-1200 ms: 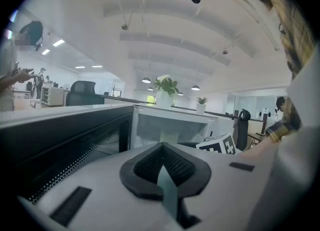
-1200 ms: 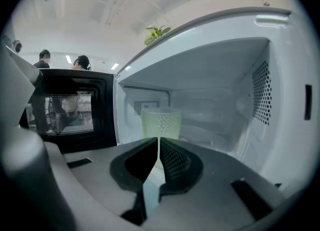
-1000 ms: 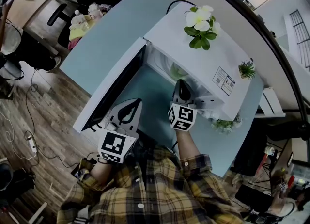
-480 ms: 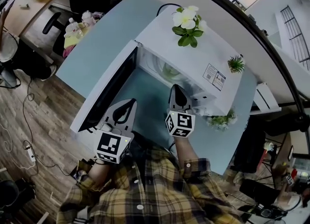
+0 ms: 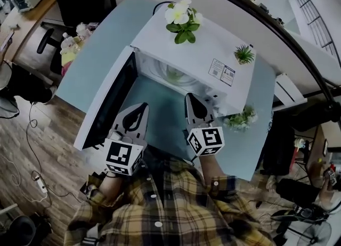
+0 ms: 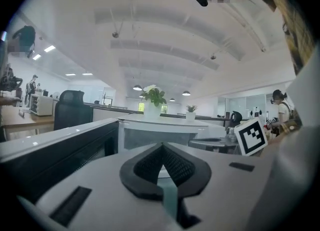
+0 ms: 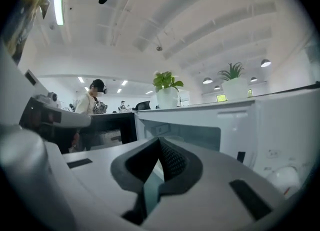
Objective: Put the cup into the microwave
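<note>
While the pale blue surface (image 5: 104,53) carried the white microwave (image 5: 205,45), its door (image 5: 106,104) swung open toward 8 o'clock, our left tool (image 5: 141,106) and right tool (image 5: 192,97) were both clenched on nothing. What we took for the cup (image 5: 175,73) sat inside at 12 o'clock. We judged it light, rigid and slick, best taken by its wall.

Shirt (image 5: 176,207): plaid, yellow with black and grey checks. White buttons (image 5: 158,223) down front. Sleeve (image 5: 219,182) long, same plaid, cuff at wrist.

Left gripper (image 5: 143,107): pale grey shell, teardrop outline, black inner edge. Left cube (image 5: 123,156) behind it, white faces, black square markers.

Right gripper (image 5: 192,97): same build, darker on top. Right cube (image 5: 205,140) likewise marked.

Close up, pads (image 6: 180,165) black, ribbed, inside thick black rim. Dark rectangular slots (image 6: 70,206) in flat grey shell.
</note>
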Tool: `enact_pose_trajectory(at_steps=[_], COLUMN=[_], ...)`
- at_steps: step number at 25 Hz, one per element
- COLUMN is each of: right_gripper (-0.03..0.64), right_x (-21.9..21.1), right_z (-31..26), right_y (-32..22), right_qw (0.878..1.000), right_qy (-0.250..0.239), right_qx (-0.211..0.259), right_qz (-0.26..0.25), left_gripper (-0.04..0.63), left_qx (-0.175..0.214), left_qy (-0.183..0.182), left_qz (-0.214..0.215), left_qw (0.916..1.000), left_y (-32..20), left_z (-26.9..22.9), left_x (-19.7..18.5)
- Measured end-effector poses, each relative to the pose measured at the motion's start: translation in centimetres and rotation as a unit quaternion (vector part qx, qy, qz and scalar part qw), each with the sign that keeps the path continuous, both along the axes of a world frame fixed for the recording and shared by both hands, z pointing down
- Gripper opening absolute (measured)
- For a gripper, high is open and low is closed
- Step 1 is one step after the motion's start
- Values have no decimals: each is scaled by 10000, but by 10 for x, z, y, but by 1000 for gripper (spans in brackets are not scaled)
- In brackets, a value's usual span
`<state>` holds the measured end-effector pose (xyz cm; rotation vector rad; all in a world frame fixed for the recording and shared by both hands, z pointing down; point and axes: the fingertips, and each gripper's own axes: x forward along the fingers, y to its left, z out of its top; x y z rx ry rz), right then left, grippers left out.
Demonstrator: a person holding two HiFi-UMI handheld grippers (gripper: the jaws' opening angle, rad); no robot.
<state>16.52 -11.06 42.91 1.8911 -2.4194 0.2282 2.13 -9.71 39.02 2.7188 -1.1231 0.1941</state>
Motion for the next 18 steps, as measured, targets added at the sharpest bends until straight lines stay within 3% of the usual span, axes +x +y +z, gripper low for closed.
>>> enact_pose_trajectory(at_steps=[18], right_gripper=[6], right_x=[49], right_z=[-50], right_y=[80], right_qw=[9992], right_qy=[-380], right_qx=[-18], right_qz=[-88], left_gripper=[-8], left_qx=[110], left_qy=[4], left_qz=[837], left_qw=[9964], left_y=[20], left_z=[-8], left_x=[59])
